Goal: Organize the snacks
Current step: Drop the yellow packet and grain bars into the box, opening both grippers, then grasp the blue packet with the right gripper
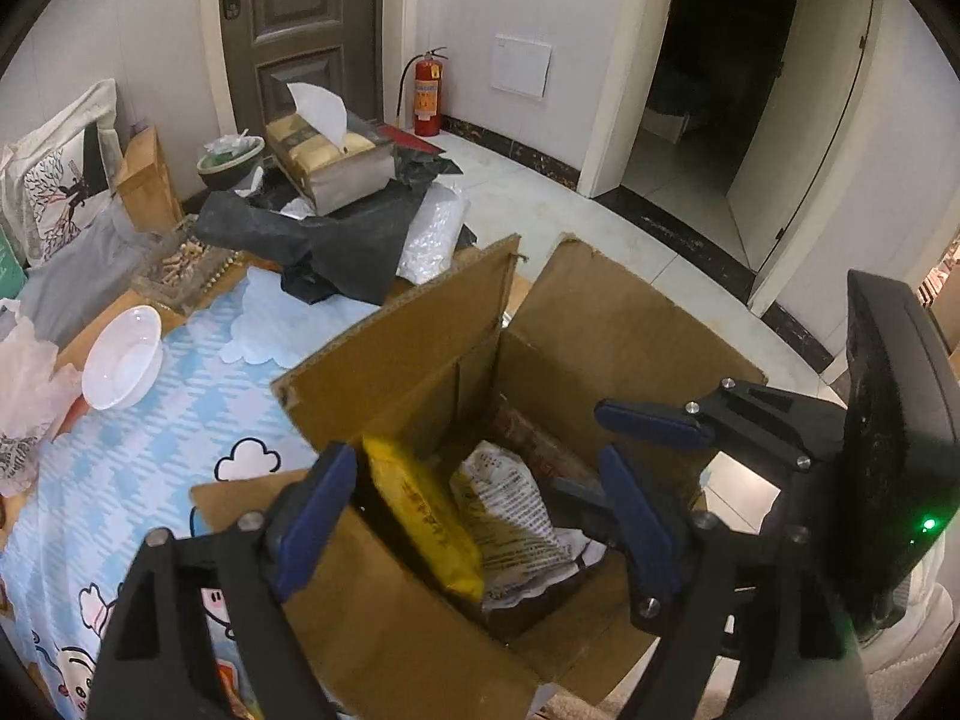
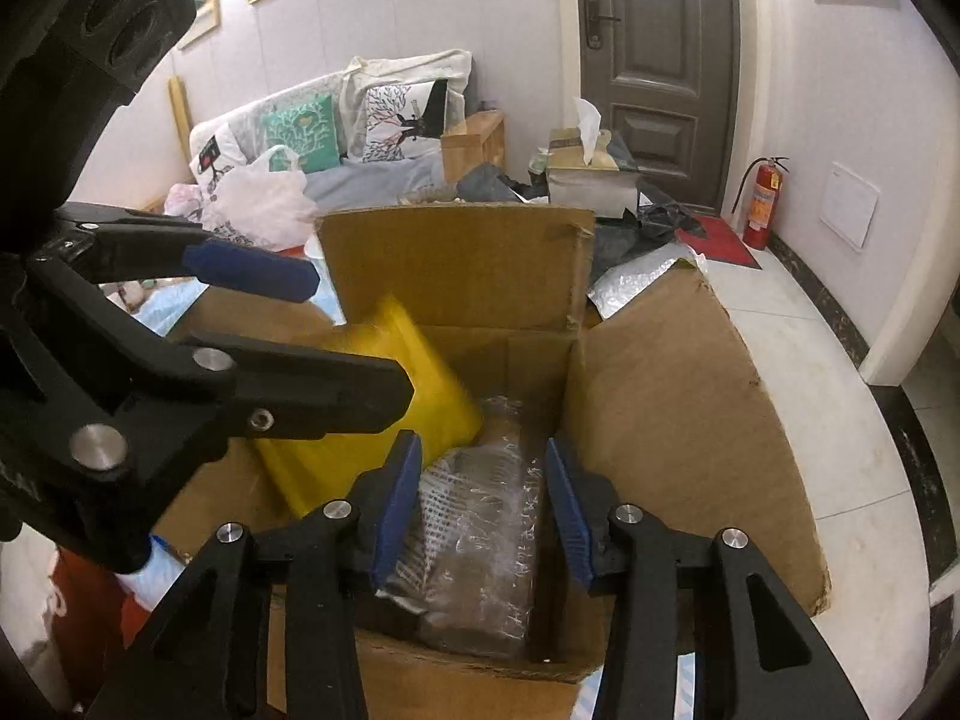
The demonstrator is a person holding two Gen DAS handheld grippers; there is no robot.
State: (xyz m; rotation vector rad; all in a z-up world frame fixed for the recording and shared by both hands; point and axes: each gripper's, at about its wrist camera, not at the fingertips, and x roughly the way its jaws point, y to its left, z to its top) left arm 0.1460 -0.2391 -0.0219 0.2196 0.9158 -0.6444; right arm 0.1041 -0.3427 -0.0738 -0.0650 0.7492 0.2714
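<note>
A: Where's the yellow pack?
B: In the box, between the left tool fingers, spread. Right tool spread too.
A: Count?
B: Two packs, one box

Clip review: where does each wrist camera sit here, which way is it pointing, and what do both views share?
Left wrist: behind the left gripper, looking down into the box at the yellow packet; the right gripper shows on the right.
Right wrist: behind the right gripper, over the box, facing the door; the left gripper crosses from the left.
Shared: box, yellow packet, door, extinguisher.
</note>
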